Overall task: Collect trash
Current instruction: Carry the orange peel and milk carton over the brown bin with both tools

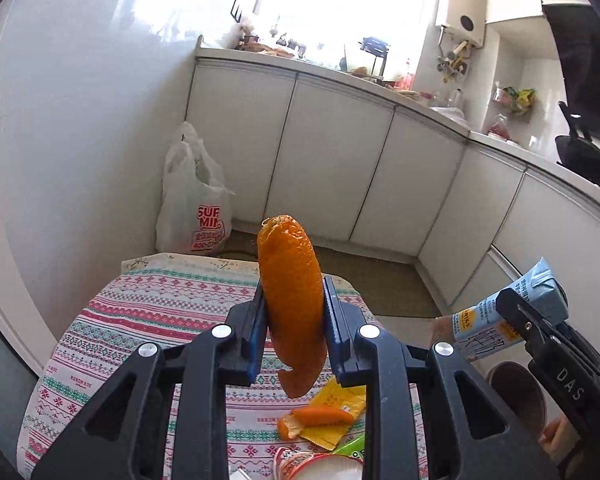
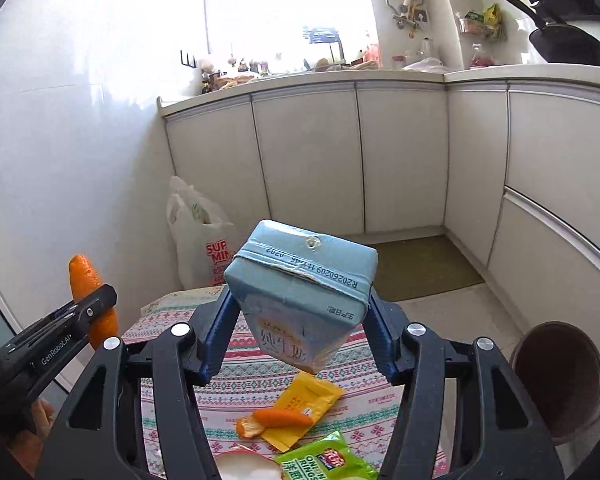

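Observation:
A long piece of orange peel (image 1: 292, 304) stands upright between the blue pads of my left gripper (image 1: 294, 320), which is shut on it above the patterned tablecloth (image 1: 140, 312). My right gripper (image 2: 300, 320) is shut on a light blue milk carton (image 2: 300, 280), tilted with its top toward the camera. The right wrist view shows the left gripper with the peel (image 2: 86, 292) at the left; the left wrist view shows the carton (image 1: 512, 308) at the right. On the cloth lie a smaller peel piece (image 2: 276, 420), a yellow wrapper (image 2: 304, 400), a green snack bag (image 2: 328, 460) and a white cup lid (image 2: 244, 466).
A brown round bin (image 2: 556, 380) stands on the floor right of the table. A white plastic shopping bag (image 1: 196, 204) leans against the wall beyond the table's far edge. White kitchen cabinets (image 1: 340, 168) with a cluttered counter run behind. A dark floor mat (image 2: 420, 264) lies before them.

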A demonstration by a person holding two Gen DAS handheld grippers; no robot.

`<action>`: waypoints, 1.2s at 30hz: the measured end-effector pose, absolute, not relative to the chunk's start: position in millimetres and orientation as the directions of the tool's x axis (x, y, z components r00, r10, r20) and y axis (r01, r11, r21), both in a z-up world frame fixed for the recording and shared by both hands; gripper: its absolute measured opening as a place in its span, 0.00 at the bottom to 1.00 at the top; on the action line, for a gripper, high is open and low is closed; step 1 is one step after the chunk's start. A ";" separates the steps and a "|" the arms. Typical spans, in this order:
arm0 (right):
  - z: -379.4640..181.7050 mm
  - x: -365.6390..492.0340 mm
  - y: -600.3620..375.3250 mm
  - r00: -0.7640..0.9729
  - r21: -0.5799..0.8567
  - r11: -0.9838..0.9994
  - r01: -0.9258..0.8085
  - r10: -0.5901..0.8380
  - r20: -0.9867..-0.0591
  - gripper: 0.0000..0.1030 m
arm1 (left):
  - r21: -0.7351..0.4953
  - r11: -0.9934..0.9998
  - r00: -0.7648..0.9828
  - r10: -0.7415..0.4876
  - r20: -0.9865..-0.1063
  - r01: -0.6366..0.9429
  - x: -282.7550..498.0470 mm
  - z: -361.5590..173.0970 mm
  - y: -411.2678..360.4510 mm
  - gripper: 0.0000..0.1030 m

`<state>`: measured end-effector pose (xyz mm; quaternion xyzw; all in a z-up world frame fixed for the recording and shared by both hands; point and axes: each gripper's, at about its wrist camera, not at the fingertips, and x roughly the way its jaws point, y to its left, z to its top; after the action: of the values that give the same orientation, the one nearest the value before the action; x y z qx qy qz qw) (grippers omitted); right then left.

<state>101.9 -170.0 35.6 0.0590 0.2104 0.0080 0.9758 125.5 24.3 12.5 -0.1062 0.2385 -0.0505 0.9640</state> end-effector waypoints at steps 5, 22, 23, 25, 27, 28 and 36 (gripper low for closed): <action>34.1 96.5 -194.1 0.918 0.103 0.992 0.067 -0.021 -0.396 0.54 | -0.230 0.968 0.874 -0.194 -0.446 0.098 123.8 10.0 -7.1 0.26; 26.9 76.2 -287.0 0.896 0.096 0.959 0.267 -0.210 -0.392 0.54 | -0.242 0.930 0.833 -0.359 -0.422 0.278 120.0 17.0 -107.1 0.27; 26.1 74.9 -294.6 0.892 0.095 0.954 0.283 -0.226 -0.391 0.54 | -0.238 0.926 0.828 -0.370 -0.422 0.292 121.1 17.3 -115.2 0.27; 23.7 68.8 -304.7 0.887 0.091 0.946 0.312 -0.255 -0.386 0.54 | -0.227 0.919 0.817 -0.390 -0.425 0.321 122.9 17.6 -131.6 0.27; 21.9 65.4 -317.2 0.880 0.091 0.937 0.338 -0.280 -0.384 0.54 | -0.229 0.909 0.805 -0.414 -0.425 0.347 123.4 16.7 -148.4 0.27; 21.0 63.6 -325.6 0.875 0.094 0.931 0.353 -0.293 -0.386 0.54 | -0.236 0.903 0.796 -0.429 -0.426 0.360 124.2 16.0 -156.5 0.27; 14.8 44.5 -391.5 0.826 0.108 0.876 0.469 -0.393 -0.403 0.54 | -0.261 0.852 0.727 -0.523 -0.444 0.453 128.4 7.3 -233.0 0.27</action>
<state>44.5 -391.5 14.8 0.1016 0.1878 -0.2269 0.9502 128.4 -233.0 7.3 -0.0675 0.2589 -0.2632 0.9269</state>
